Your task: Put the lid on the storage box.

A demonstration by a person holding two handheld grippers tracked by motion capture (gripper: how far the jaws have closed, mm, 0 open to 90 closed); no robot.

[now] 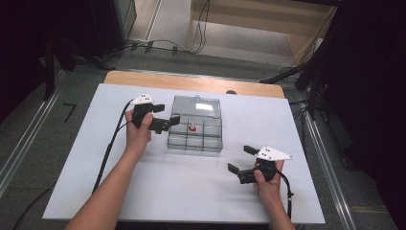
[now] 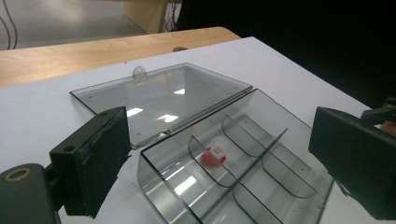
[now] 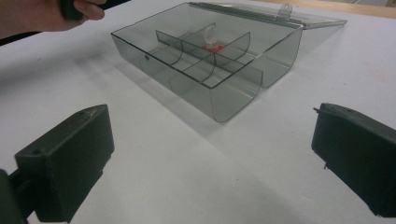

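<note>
Left gripper [image 1: 165,122] gaping wide at the clear box [image 1: 195,136], left end; right gripper [image 1: 240,158] wide, empty, well apart. We judge the box light, stiff, slippery: grip a wall. Red piece [image 1: 192,128] in middle compartment.

Left gripper [image 1: 167,115] held forward, jaws spread wide. Right gripper [image 1: 241,158] nearer the body, angled leftward, jaws likewise apart, gripping nothing.

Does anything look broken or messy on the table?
Nothing looks broken or spilled. The clear box sits flat with its lid folded open behind it, and one small red thing lies in a middle compartment.
</note>
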